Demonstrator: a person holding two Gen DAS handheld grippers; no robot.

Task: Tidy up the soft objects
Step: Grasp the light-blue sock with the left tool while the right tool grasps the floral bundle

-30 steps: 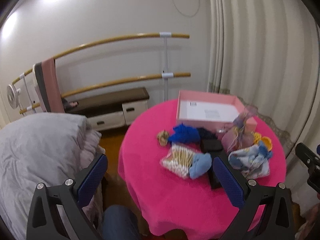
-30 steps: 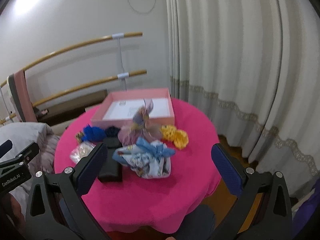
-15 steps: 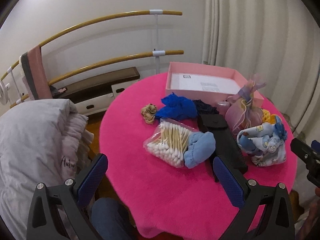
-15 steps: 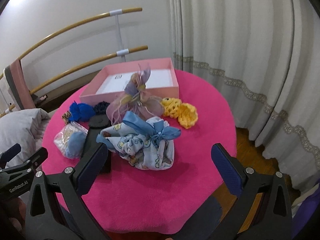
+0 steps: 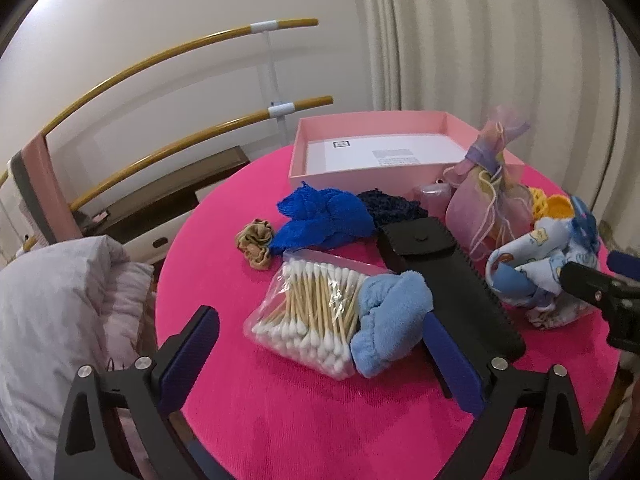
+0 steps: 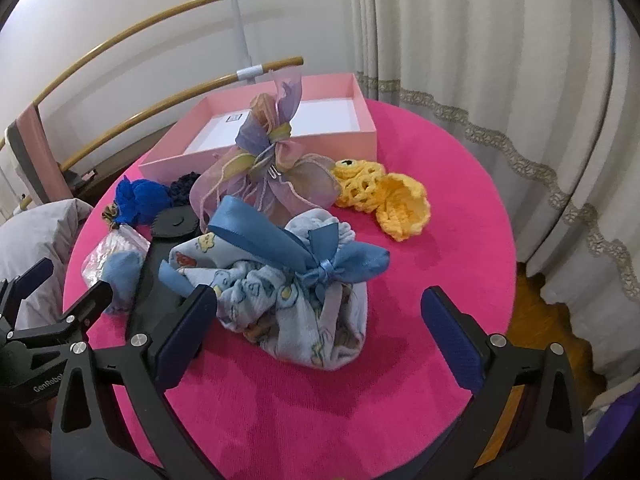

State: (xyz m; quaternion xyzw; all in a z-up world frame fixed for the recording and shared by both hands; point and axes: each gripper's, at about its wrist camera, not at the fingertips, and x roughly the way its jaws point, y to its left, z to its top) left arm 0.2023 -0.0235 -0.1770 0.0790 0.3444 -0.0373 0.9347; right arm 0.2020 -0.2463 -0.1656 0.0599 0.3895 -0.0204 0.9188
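Soft pouches (image 6: 296,300) crowd beside pink box (image 5: 372,176), black case (image 5: 452,280) between.

Blue-ribboned print pouch (image 6: 292,304), organza pouch (image 6: 264,176), yellow crochet (image 6: 384,200) clustered before open pink box (image 6: 352,136).

Both hand-held grippers (image 5: 320,354) (image 6: 320,330) apparently nearer the table (image 5: 320,420).

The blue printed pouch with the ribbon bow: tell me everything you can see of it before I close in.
The printed pouch is soft, pale blue fabric with small cartoon prints, gathered at the neck and tied with a satin blue ribbon bow. It sits slumped on the pink tablecloth, between the open right tongs, untouched. The organza bag stands right behind it; the black case lies beside it.
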